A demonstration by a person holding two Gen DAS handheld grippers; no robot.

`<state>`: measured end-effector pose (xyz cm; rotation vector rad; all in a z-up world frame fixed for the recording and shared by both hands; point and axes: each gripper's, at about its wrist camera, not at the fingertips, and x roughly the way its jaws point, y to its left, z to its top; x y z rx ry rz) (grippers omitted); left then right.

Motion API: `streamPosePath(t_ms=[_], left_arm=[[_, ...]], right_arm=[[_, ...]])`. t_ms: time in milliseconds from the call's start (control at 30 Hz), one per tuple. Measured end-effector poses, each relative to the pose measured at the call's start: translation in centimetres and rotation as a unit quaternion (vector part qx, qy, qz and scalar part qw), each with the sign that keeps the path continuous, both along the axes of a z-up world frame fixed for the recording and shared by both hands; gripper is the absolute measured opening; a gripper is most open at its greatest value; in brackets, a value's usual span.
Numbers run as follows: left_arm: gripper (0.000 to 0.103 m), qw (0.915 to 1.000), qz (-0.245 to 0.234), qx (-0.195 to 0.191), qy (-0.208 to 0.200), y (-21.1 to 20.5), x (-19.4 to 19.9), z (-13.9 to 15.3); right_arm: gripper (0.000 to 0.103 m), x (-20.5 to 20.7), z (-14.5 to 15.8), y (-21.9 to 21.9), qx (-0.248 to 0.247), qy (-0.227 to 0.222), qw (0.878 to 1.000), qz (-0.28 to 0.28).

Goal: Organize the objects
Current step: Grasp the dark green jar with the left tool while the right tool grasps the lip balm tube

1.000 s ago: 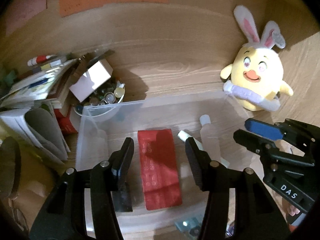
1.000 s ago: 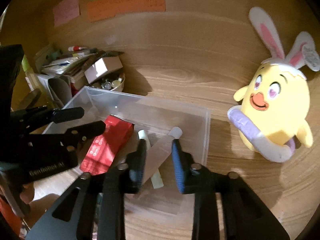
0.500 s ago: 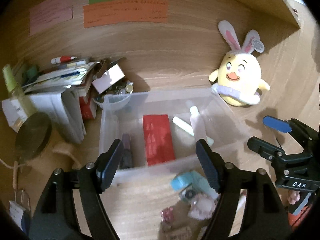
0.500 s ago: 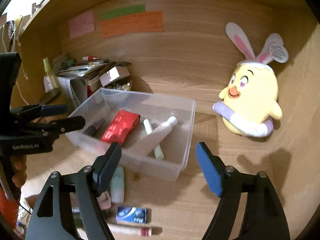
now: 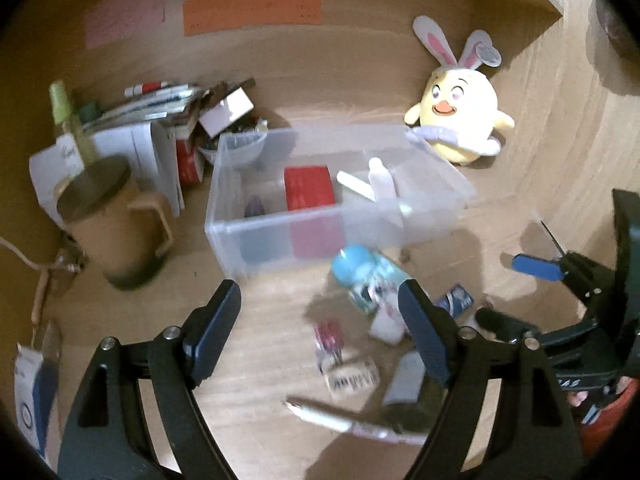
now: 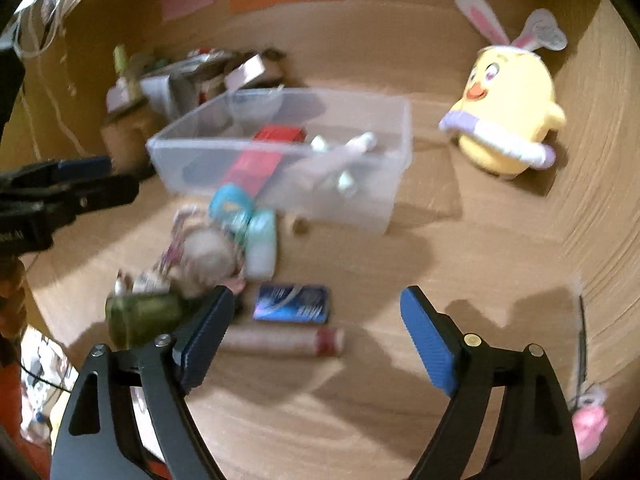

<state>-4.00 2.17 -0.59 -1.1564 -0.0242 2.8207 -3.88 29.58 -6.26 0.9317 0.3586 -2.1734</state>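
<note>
A clear plastic bin (image 5: pixel 436 172) (image 6: pixel 400 152) sits mid-desk and holds a red packet (image 5: pixel 308 186) (image 6: pixel 256 160), a white tube (image 5: pixel 382 178) (image 6: pixel 352 148) and a pale stick (image 5: pixel 354 184). Loose items lie in front of it: a blue-capped tube (image 5: pixel 360 272) (image 6: pixel 244 220), a blue packet (image 6: pixel 294 304), a beige stick with a red end (image 6: pixel 284 342) and a green jar (image 6: pixel 140 316). My left gripper (image 5: pixel 320 330) is open and empty above the loose items. My right gripper (image 6: pixel 316 334) is open and empty over the blue packet and the stick.
A yellow bunny-eared plush (image 5: pixel 460 120) (image 6: pixel 508 120) stands right of the bin. A tan mug (image 5: pixel 116 224), stacked papers (image 5: pixel 132 148) and a small bowl of bits (image 5: pixel 236 144) crowd the left. Coloured notes (image 5: pixel 252 10) hang on the back wall.
Both grippers have pulled back from the bin and opened wide. The right gripper let go of the white tube, which now lies in the bin. The loose items have come into view.
</note>
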Motion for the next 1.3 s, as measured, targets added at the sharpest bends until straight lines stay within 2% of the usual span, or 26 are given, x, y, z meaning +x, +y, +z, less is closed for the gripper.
streamPosePath(t_ms=[267,467,633,667,800,1000,1300], left_arm=[[0.081,0.9996,-0.006,0.016,-0.022,0.4,2.6,-1.8],[0.081,0.9979,-0.023,0.047,-0.039,0.6,3.8,-2.9],[0.081,0.997,-0.047,0.042,-0.045,2.2,4.3,-3.8],[0.08,0.9969,-0.053,0.039,-0.044,2.6,4.4,-3.9],[0.063,0.9961,-0.067,0.033,-0.047,3.5,4.2,-4.4],[0.049,0.9943,-0.079,0.038,-0.06,4.1,3.7,-5.5],[0.046,0.9948,-0.072,0.058,-0.043,4.1,3.6,-5.2]], right_arm=[[0.088,1.6,-1.8,-1.1,0.022,-0.011,0.999,0.021],[0.088,1.7,-2.6,-2.0,0.038,-0.02,0.999,0.021],[0.088,1.3,-3.0,-2.0,0.041,-0.025,0.999,0.009],[0.088,1.3,-3.0,-2.0,0.041,-0.023,0.999,0.007],[0.086,1.2,-3.1,-1.7,0.037,-0.022,0.999,0.001],[0.082,0.9,-3.3,-1.0,0.027,-0.03,0.999,-0.005],[0.082,0.5,-3.0,0.4,0.013,-0.035,0.999,-0.021]])
